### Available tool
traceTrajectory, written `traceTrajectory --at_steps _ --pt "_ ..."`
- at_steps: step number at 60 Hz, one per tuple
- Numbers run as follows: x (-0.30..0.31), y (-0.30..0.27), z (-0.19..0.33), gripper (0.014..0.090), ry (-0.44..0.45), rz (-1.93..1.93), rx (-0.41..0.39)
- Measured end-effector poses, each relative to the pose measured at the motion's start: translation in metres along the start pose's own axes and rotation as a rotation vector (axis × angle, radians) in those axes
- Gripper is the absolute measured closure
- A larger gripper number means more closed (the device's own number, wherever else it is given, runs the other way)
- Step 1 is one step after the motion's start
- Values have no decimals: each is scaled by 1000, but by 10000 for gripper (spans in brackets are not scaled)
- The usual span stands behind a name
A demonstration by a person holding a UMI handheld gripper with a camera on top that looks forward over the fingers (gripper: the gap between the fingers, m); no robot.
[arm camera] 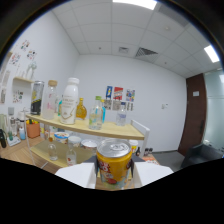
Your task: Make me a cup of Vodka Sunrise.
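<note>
Now I hold a yellow can (114, 162) in the gripper (114, 176), its two fingers pressed to the can's sides, upright, lid up and seemingly unopened, raised above the white surface (75, 175) below it. Beyond the can stands a wooden shelf (85, 130) against the wall, its top carrying a white bottle (70, 101), a clear bottle (49, 100), a dark jar (36, 98), an orange flask (81, 109) and a small bottle (96, 113); bowls and small bottles sit on the tier beneath.

I judge this to be the juice being carried for the drink. I see no cup from here, so I cannot say where it will be poured. To do the carry well, I would keep the can level and the squeeze even, since a thin can wall may dent or slip if I tilt it sharply. I would swing wide of the shelf's bottles and set it down flat before releasing.
</note>
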Motion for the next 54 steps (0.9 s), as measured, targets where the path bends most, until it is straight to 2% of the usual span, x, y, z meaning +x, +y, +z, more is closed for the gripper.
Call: traceTrajectory --at_steps 12,30,46,54 --pt "47 84 19 534 26 155 -94" --pt "61 220 44 536 23 241 -292" --pt "57 271 45 533 10 226 -388" --pt "57 270 44 527 7 208 -379"
